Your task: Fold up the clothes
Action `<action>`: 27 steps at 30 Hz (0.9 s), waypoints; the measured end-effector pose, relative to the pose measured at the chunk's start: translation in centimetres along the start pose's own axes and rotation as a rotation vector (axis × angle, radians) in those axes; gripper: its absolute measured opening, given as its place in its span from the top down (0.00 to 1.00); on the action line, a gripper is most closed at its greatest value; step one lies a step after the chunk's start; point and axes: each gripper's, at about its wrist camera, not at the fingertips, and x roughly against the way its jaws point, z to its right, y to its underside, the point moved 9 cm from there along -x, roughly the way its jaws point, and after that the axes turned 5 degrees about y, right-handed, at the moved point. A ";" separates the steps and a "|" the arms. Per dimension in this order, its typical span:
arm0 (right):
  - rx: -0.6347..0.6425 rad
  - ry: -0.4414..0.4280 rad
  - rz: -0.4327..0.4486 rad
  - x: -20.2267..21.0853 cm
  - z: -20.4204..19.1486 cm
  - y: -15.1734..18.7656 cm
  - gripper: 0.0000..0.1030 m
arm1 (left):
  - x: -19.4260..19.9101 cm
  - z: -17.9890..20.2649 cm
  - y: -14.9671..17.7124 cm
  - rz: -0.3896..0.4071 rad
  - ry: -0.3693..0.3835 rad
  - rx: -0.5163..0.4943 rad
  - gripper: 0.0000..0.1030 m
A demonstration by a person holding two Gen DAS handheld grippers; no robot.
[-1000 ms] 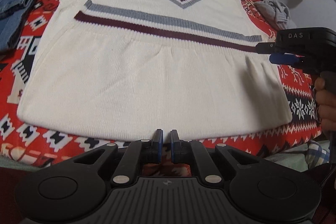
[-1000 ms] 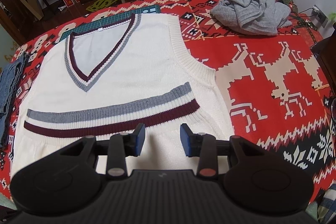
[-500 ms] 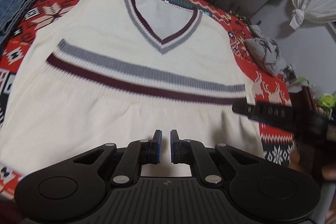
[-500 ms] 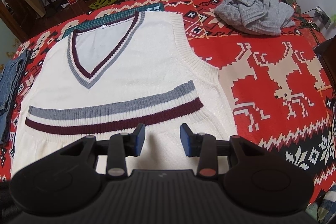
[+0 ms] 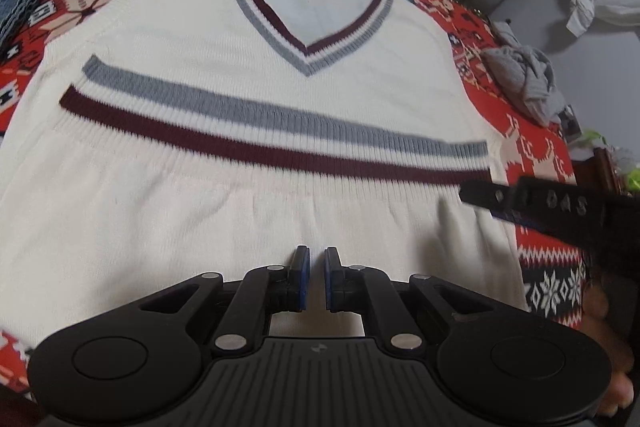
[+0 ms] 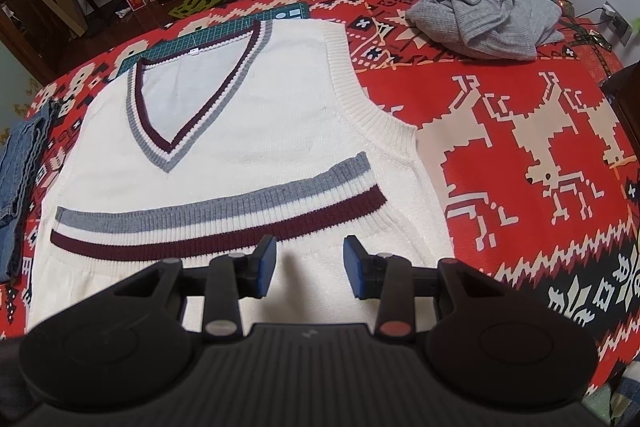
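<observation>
Item: cream vest (image 5: 248, 187), spread flat on the red cloth (image 6: 520, 115), neck far, hem near, directly beneath my tools; left gripper (image 5: 316, 277) nearly closed, empty, over near middle; right gripper (image 6: 310, 265) wide, nearer the right side edge.

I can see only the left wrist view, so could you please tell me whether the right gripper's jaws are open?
Observer: Yes. The right wrist view shows the right gripper with its jaws wide apart and nothing between them.
Operator: Thank you. What lies just beyond those jaws?
Observer: The maroon stripe of the cream vest, towards the vest's right side.
Operator: Is anything lying on the cloth beside that side?
Observer: Nothing close. The red tablecloth shows only its reindeer pattern there, with the crumpled grey garment at its far side.
</observation>
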 end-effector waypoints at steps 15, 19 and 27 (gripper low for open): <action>0.013 0.020 0.005 0.2 0.0 0.2 0.59 | 1.9 0.9 6.7 -0.082 0.046 -0.069 0.94; 0.005 0.022 0.002 0.2 0.2 0.1 0.59 | 2.9 0.5 6.9 -0.095 0.083 -0.051 0.94; 0.017 0.022 0.000 0.0 0.0 0.2 0.59 | 6.4 -4.3 -0.1 0.094 -0.025 -0.024 0.94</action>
